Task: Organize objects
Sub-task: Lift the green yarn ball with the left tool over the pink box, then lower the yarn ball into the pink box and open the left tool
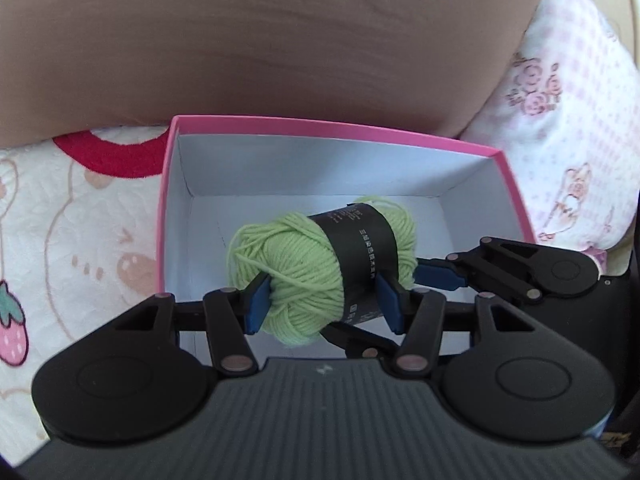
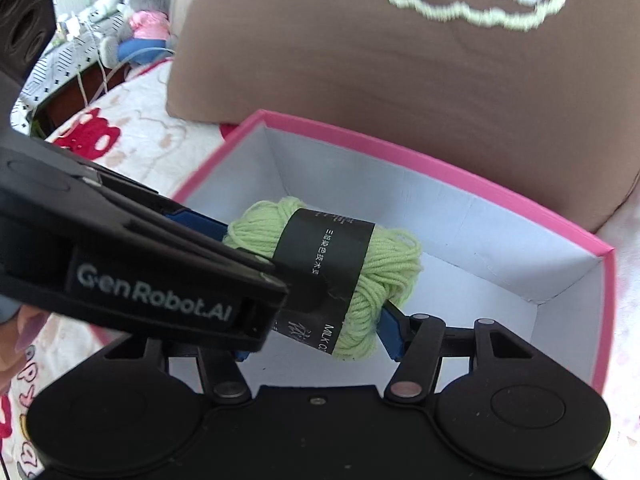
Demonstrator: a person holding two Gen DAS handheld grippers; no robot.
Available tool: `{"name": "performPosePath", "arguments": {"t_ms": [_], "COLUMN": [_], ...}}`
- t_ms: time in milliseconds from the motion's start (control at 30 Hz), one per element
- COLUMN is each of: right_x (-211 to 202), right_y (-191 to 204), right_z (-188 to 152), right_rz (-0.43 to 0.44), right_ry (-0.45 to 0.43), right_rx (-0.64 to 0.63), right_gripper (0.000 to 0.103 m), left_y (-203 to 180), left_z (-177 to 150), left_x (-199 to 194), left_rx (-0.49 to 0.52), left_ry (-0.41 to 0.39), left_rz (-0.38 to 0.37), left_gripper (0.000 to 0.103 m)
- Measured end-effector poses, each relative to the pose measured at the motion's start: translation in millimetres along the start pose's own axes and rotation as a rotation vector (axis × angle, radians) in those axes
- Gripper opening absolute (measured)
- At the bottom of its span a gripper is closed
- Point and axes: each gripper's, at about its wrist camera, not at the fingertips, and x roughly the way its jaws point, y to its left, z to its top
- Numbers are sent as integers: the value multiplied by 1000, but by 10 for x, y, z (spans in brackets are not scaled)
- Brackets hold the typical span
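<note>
Green yarn skein (image 1: 320, 276), black paper band (image 1: 362, 256) round its middle, lying crosswise and held above the white floor of the pink-rimmed box (image 1: 332, 126). Whether it touches the floor cannot be told; in both views it looks suspended over the box's near half.

Left gripper (image 1: 322, 306): jaws about half open, blue pads pressed into the skein, one on the bare yarn at 9 o'clock, the other at the band edge at 3 o'clock. The wool bulges around them, so the grip looks firm.

Right gripper (image 2: 316, 330): jaws also part open. Its right pad presses the skein's near end at 4 o'clock; its other pad is hidden behind the left gripper's body, so a full clamp is judged, not seen. In the left view one right finger (image 1: 440, 276) shows at 3 o'clock of the skein.

Box is otherwise empty. Brown cushion (image 1: 260, 40) leans behind it at 12 o'clock; printed blanket (image 1: 80, 220) underneath.

Risks, judged:
- Uneven release: one gripper letting go first could swing the skein against the box wall.
- Loose strand at the 9 o'clock end could snag a pad and drag the skein back out.
- Crowded grippers may knock together or nudge the light box across the soft blanket.
</note>
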Motion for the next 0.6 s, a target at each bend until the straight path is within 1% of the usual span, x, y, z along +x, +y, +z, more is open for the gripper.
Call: {"name": "performPosePath", "arguments": {"t_ms": [33, 133, 233, 300, 333, 433, 533, 600], "right_x": [45, 195, 283, 331, 356, 346, 337, 362], "right_y": [-23, -108, -106, -120, -135, -184, -248, -206], "right_z": [13, 44, 47, 53, 53, 43, -11, -16], "right_rz": [0, 7, -13, -1, 7, 25, 51, 22], "right_ry": [6, 33, 49, 68, 83, 84, 83, 97], "right_rx": [11, 35, 17, 26, 37, 68, 108, 75], "right_gripper": [64, 64, 64, 65, 67, 70, 72, 71], "left_y": [-9, -3, 21, 22, 23, -1, 22, 44], "left_z": [5, 18, 20, 29, 36, 41, 48, 53], "left_x": [48, 189, 270, 319, 334, 357, 367, 360], "left_rx": [11, 4, -4, -13, -12, 2, -22, -39], "left_ry": [-5, 0, -2, 22, 25, 13, 10, 1], "left_rz": [11, 26, 34, 51, 55, 78, 79, 77], "left_gripper": [54, 54, 53, 53, 53, 52, 51, 49]}}
